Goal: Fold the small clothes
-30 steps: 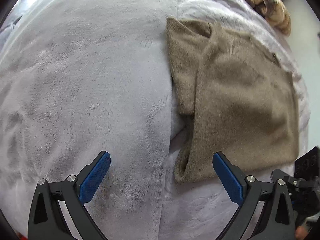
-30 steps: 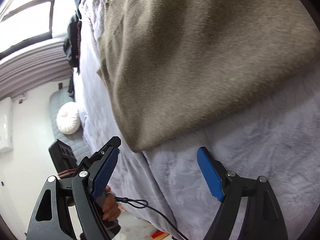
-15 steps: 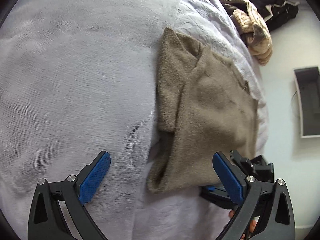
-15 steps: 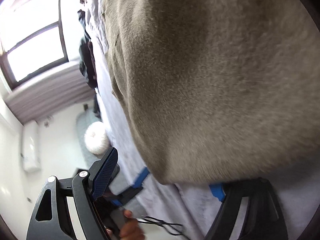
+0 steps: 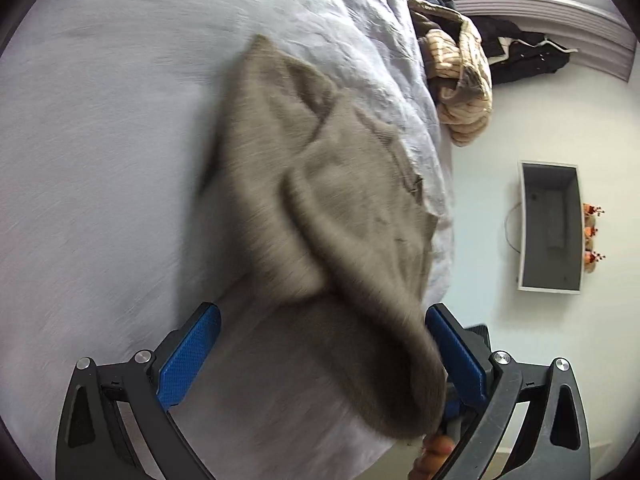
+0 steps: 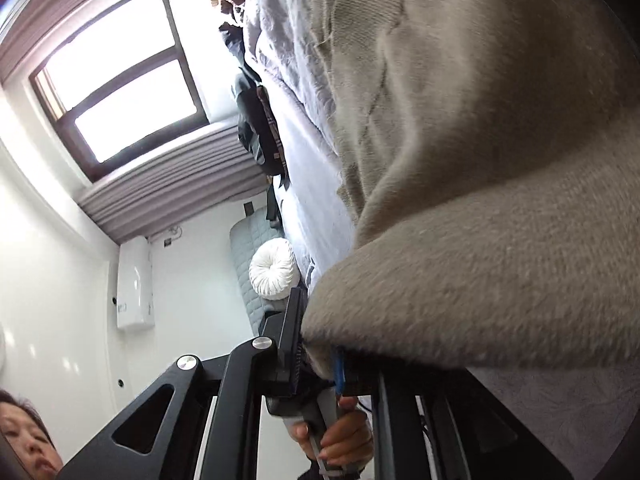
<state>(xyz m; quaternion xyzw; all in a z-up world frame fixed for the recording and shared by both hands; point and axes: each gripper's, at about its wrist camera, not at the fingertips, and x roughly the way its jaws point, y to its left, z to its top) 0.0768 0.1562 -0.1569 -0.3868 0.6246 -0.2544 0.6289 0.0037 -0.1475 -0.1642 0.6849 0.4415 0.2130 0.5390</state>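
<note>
Your right gripper (image 6: 320, 364) is clamped on the near corner of the taupe sweater (image 5: 320, 208), lifting it off the grey blanket (image 5: 100, 160) to fold it forward, while your left gripper (image 5: 320, 360) hangs wide open beneath that raised corner, gripping nothing.

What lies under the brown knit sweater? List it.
Under the brown knit sweater lies the pale lilac plush blanket, visible all around it. Whatever sits beneath the sweater's folded layers is covered.
</note>
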